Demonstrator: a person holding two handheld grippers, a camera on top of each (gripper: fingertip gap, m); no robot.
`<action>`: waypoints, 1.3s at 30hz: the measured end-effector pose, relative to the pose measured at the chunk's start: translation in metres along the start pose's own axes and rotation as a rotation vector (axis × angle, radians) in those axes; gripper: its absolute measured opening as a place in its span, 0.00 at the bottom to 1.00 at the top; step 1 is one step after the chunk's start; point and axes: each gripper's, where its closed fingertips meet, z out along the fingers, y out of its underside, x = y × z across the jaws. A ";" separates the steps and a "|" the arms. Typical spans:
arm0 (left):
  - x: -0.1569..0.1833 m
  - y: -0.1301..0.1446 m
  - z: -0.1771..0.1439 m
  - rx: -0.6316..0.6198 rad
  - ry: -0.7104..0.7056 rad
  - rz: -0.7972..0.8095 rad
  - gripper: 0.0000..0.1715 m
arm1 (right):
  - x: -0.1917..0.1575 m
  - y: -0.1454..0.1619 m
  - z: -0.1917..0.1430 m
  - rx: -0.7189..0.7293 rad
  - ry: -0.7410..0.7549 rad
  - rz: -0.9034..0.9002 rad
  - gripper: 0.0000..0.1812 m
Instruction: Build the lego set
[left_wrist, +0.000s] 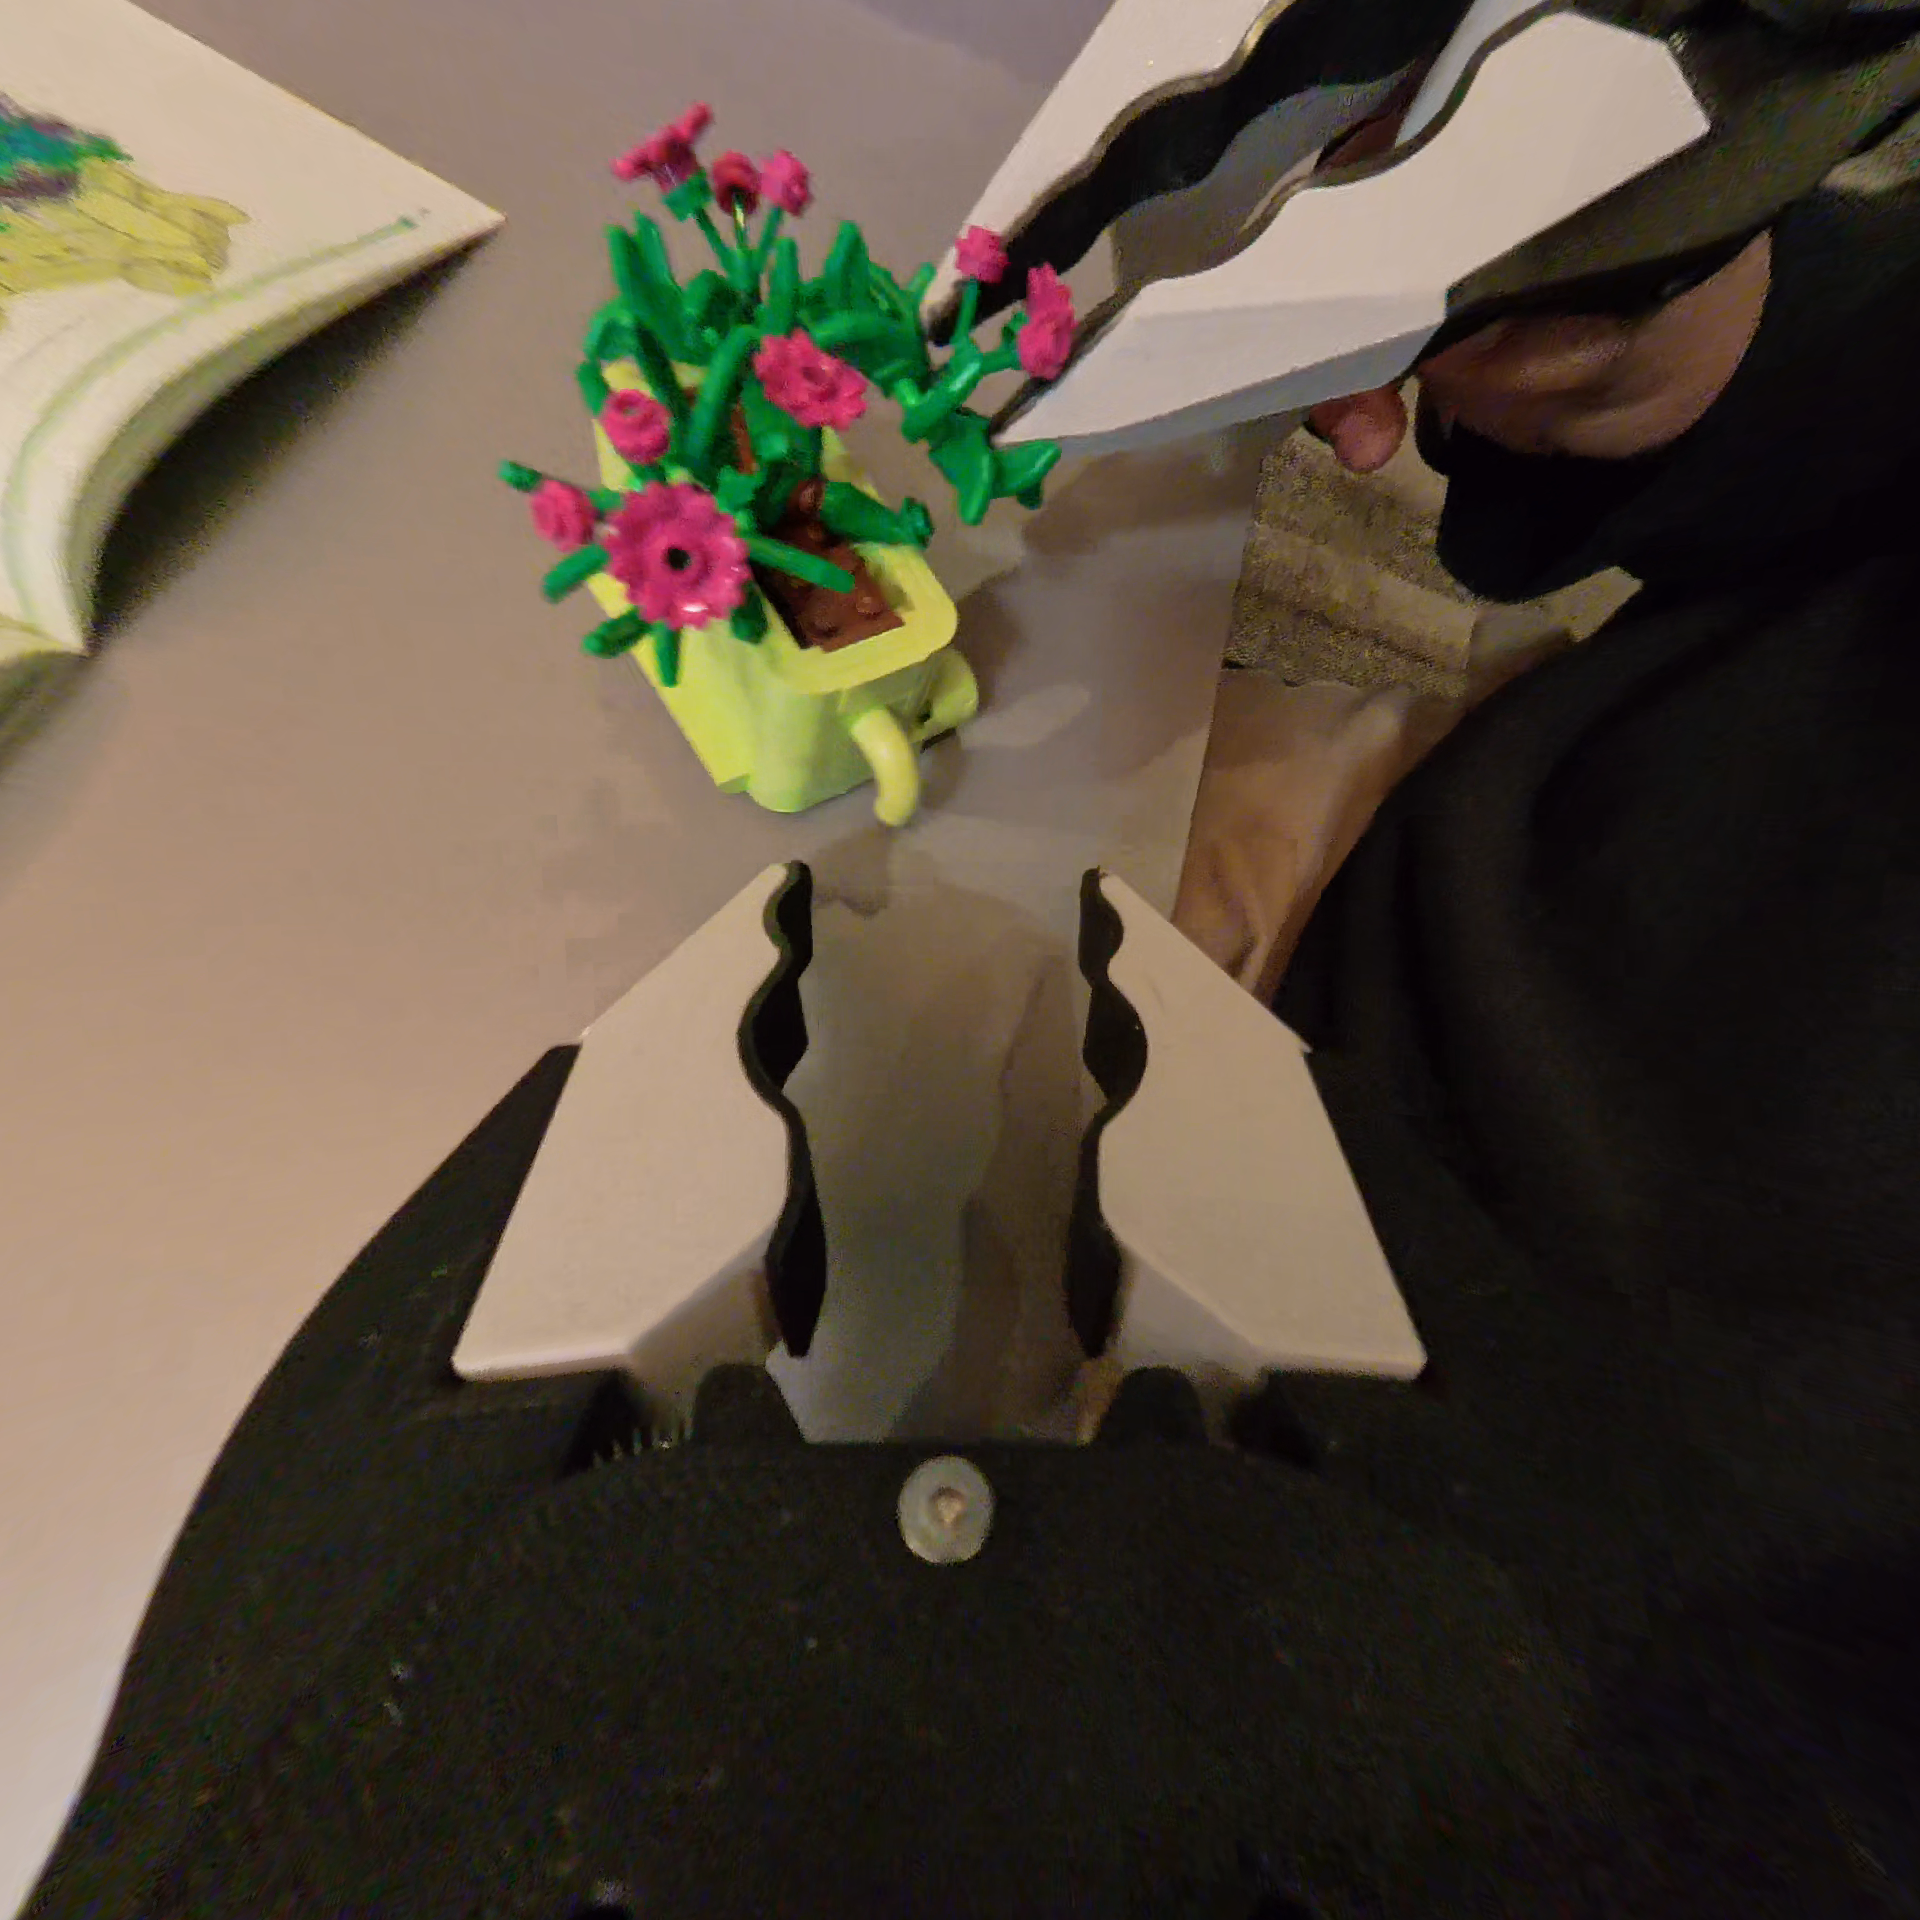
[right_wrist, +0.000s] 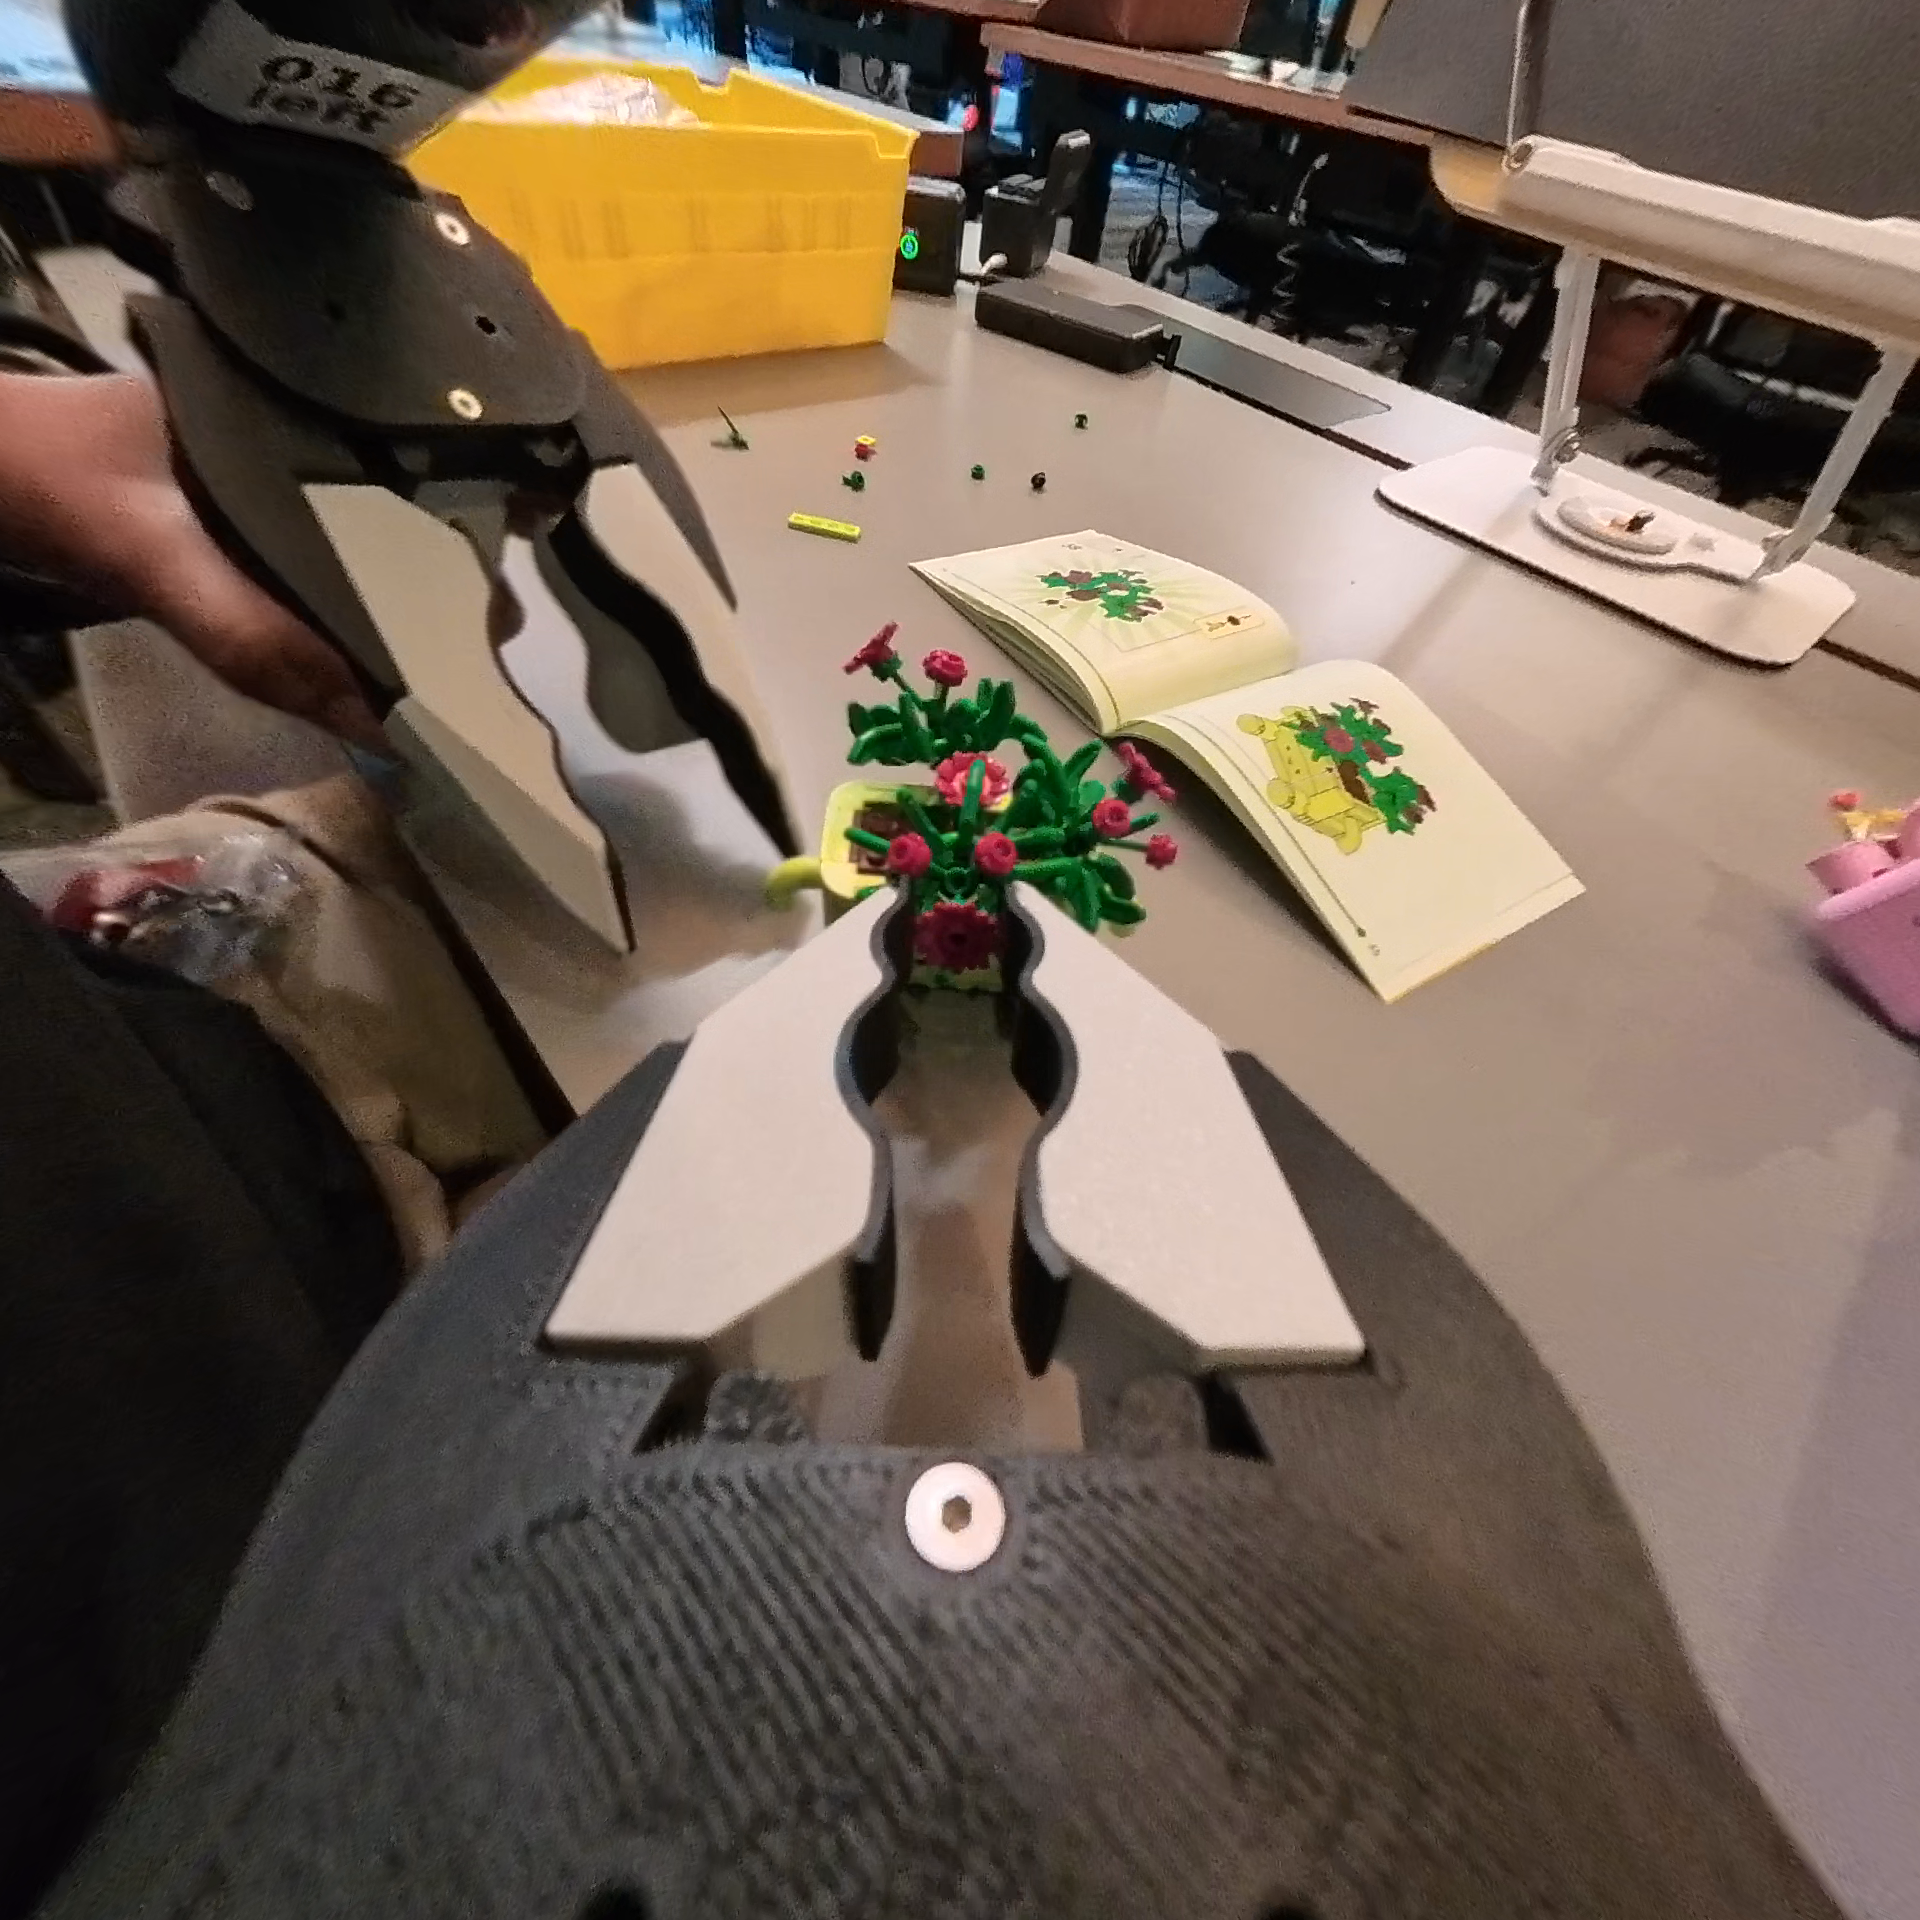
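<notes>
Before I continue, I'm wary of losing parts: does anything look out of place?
Yes: small loose pieces lie scattered across the table beyond the booklet, far from the planter.

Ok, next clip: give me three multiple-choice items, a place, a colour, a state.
1. Where is the instruction booklet? A on a chair; B open on the table; C propped upright.
2. What colour is the planter? A blue; B lime green; C white.
3. How is the left claw? A open, empty; B shut on a brick; C shut on the booklet.
Answers: B, it lies open beside the planter; B, its walls are lime green; A, its fingers stand apart, nothing between.
</notes>
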 end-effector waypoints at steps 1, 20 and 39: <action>-0.005 -0.002 -0.005 0.010 -0.003 0.031 0.31 | -0.001 0.000 -0.001 0.009 -0.005 0.018 0.08; -0.014 -0.060 0.017 0.037 0.685 0.238 0.58 | 0.002 0.007 -0.011 -0.001 0.038 0.102 0.07; -0.008 -0.052 0.029 0.068 0.385 0.313 0.40 | 0.004 0.003 -0.022 0.055 0.019 0.136 0.08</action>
